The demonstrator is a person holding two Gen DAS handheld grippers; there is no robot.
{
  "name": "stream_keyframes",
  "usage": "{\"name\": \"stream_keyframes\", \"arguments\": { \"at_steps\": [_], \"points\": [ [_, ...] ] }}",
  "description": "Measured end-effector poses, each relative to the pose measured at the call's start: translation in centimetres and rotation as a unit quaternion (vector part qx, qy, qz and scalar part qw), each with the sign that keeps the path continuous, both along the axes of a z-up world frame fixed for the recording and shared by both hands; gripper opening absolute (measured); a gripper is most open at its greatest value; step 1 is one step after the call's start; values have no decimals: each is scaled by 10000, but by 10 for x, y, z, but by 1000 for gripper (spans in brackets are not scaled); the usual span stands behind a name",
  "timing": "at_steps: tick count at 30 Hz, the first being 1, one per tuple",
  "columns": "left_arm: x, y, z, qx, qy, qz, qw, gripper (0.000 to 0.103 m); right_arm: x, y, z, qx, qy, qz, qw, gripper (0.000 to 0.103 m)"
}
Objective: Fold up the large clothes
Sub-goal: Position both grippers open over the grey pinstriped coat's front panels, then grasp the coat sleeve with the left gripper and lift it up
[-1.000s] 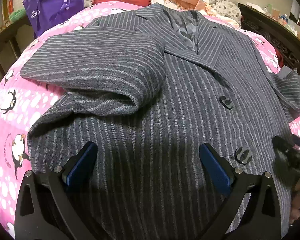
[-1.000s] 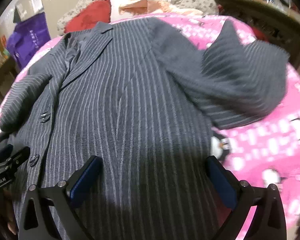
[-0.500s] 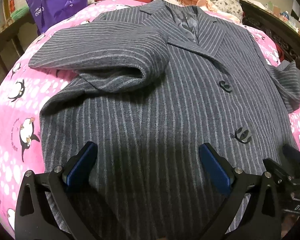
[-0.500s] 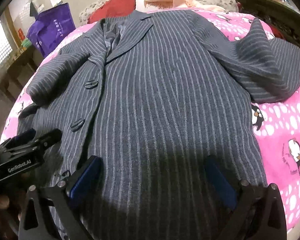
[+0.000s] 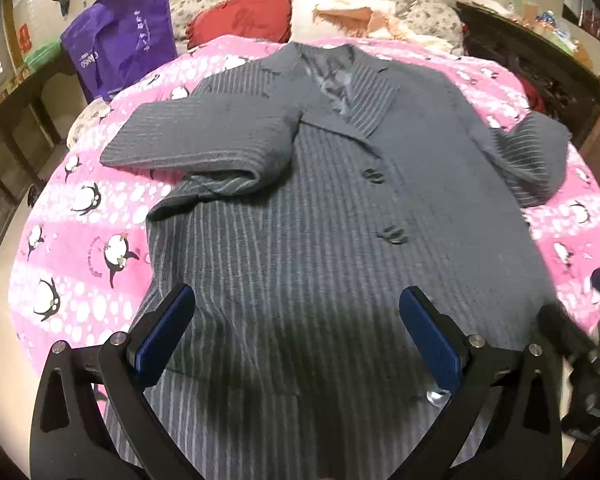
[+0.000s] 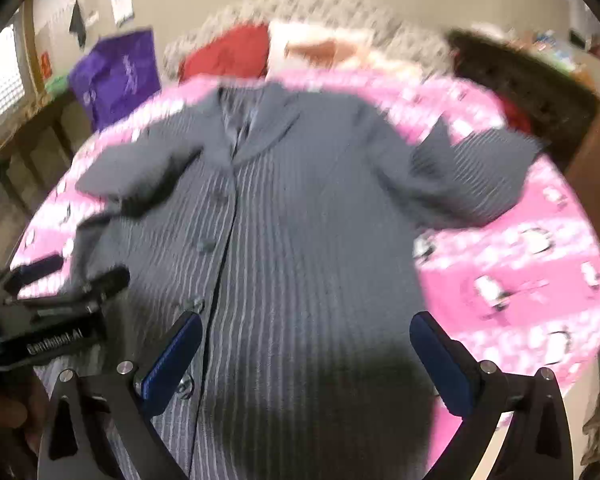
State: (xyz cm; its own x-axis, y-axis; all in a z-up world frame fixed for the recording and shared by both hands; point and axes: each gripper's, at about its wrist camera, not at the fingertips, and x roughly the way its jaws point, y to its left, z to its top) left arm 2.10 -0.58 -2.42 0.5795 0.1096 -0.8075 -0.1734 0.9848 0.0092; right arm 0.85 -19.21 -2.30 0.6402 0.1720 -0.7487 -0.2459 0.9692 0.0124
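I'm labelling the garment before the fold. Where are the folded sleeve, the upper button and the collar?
folded sleeve (image 5: 204, 140): left wrist view, middle of its top face.
upper button (image 5: 373, 176): left wrist view, its centre.
collar (image 5: 374, 94): left wrist view, striped lapel.

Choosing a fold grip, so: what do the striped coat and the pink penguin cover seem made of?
Striped coat: looks like thick woven wool or a blend, matte, with a faint twill texture and bulky sleeve folds. Pink penguin cover: probably soft fleece or plush, printed, matte; not certain.

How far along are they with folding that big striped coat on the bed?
Early. Done: the grey pinstriped coat lies front-up on the pink penguin blanket, its left sleeve folded across the chest. In hand: nothing; the left gripper and right gripper hang open above the hem. Left: the other sleeve, crumpled outward, and the body.
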Motion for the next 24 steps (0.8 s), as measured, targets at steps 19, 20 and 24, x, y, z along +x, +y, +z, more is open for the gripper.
{"name": "stream_keyframes", "arguments": {
  "at_steps": [19, 20, 24],
  "points": [
    [-7, -3, 7, -40, -16, 38, 10000, 102, -21, -11, 21, 136, -408, -285, 9987, 103],
    [-6, -3, 5, -49, -1, 32, 10000, 102, -20, -11, 21, 127, -408, -275, 9987, 103],
    [-3, -3, 3, -48, 17, 17, 10000, 102, -17, -6, 17, 84, -355, -235, 9991, 103]
  ]
}}
